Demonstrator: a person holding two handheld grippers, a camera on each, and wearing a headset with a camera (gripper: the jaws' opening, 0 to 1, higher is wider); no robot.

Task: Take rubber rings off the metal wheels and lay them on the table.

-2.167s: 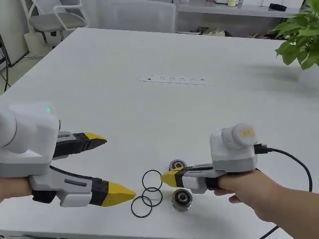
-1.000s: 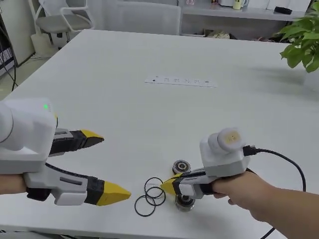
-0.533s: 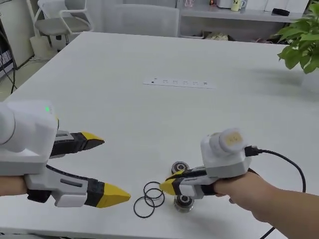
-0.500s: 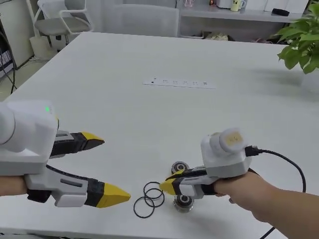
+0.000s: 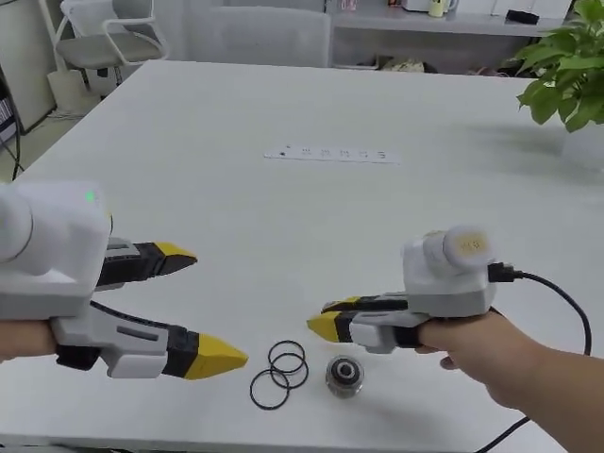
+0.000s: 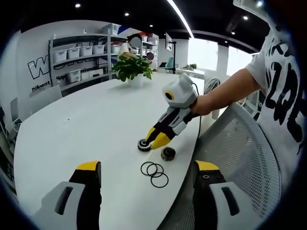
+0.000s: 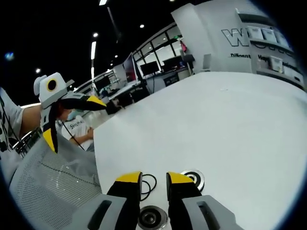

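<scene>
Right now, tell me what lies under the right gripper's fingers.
On the table beneath the right gripper, one metal wheel shows between its fingers and a second wheel beside one finger. Both are partly covered. Rubber rings lie just ahead.

- A white table (image 5: 283, 217) spreads wide across the head view, and there's a power strip (image 5: 326, 154) lying at its centre.
- Upper left, an office chair (image 5: 94, 49). Upper right, a leafy plant (image 5: 566, 75).
- In the left gripper view, shelves (image 6: 79, 60) of white bins stand against a lettered wall (image 6: 29, 52) at upper left.
- Up top, a ceiling light strip (image 6: 180, 17) with small spots around it.
- Bright windows (image 6: 204, 52) sit at upper right.
- A grey mesh chair back (image 6: 244, 158) shows at lower right.
</scene>
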